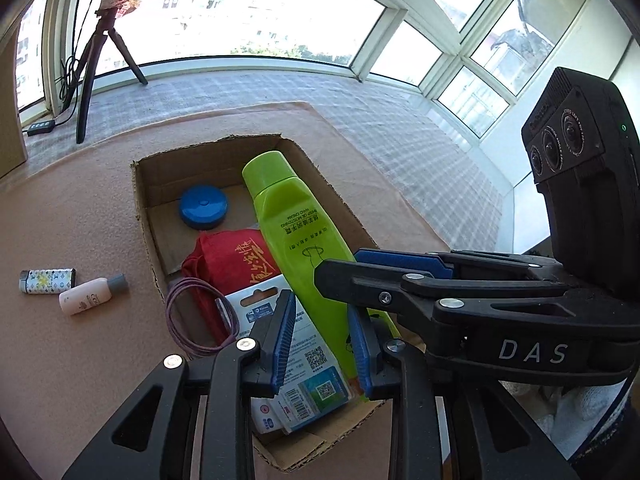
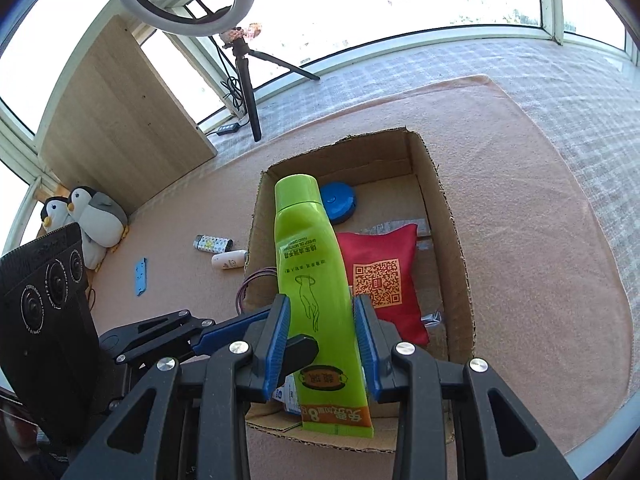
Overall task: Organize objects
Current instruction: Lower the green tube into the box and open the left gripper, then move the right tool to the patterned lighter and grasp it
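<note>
An open cardboard box [image 1: 138, 200] [image 2: 444, 208] sits on a pink mat. In it are a blue round tin [image 1: 204, 206] [image 2: 338, 200], a red pouch [image 1: 236, 260] [image 2: 380, 276], a purple cord loop [image 1: 176, 312] and a white carded pack [image 1: 312, 356]. My right gripper [image 2: 322, 340] is shut on the lower half of a green tube [image 2: 308, 248] [image 1: 288, 216], whose cap points away over the box. My left gripper [image 1: 320, 340] stands open over the carded pack, right beside the tube. A patterned lighter [image 1: 48, 280] [image 2: 212, 243] and a small pink bottle [image 1: 90, 295] [image 2: 229, 260] lie left of the box.
A ring light on a tripod [image 1: 92, 72] [image 2: 248, 92] stands at the back left with its cable controller [image 1: 40, 126]. Two penguin plush toys [image 2: 96, 216] lean by a wooden panel [image 2: 120, 112]. A small blue piece [image 2: 140, 276] lies on the mat. Windows border the checked cloth behind.
</note>
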### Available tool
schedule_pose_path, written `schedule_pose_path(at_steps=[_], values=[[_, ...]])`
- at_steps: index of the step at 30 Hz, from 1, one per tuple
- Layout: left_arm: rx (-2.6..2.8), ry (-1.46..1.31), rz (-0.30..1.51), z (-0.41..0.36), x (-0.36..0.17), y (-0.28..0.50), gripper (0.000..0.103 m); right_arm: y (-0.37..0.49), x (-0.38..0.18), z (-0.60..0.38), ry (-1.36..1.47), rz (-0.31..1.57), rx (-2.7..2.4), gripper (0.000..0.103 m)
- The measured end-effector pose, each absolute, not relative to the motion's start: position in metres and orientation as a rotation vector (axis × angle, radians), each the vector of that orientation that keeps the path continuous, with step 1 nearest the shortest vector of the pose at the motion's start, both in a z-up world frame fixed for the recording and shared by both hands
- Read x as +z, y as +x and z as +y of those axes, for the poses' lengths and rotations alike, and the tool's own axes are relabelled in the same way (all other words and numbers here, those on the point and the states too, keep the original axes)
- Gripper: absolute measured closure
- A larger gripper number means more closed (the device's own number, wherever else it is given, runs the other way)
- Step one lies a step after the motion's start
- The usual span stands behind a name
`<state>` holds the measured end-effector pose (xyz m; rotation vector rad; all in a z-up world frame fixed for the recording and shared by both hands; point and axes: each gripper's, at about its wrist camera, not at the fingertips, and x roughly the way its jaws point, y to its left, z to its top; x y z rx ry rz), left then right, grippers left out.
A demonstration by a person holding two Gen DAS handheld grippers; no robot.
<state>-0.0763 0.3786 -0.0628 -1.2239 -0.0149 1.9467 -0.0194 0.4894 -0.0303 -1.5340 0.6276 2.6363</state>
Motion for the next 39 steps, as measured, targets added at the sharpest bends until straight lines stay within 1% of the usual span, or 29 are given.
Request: schedule_pose_path(at_steps=[1,2,4,13,19,31,39], values=[[1.949,-1.233,-0.016,0.378,-0.064,-0.078,0.051,-0.019,-0.03,0.491,-1.521,0.591,2.619,0.067],[1.957,-1.233,-0.021,0.377,-0.065,-0.08,0.046,-0.019,-0.029,0.493,-1.509,0.575,2.607,0.055],[1.971,-1.226,-0.019,0.375,-0.064,-0.081,0.044,-0.018,-0.028,0.497,-1.486,0.583,2.606,0.047],[2.0,-1.224,-0.028,0.352,-0.06,-0.077,0.044,-0.02,-0.027,0.483,-1.489,0.593,2.616,0.047],[2.032,-1.242,-0.062,0.317,-0.058,-0.073,0.044,-0.024,-0.024,0.463,-1.5,0.592,2.648,0.047],[2.2,-1.331,-0.131,0.191,-0.068,-0.057,0.044,-0.044,-0.028,0.394,-1.618,0.568,2.741,0.047],[2.36,-1.391,-0.187,0.102,-0.072,-0.042,0.044,-0.089,-0.035,0.339,-1.741,0.542,2.799,0.047]])
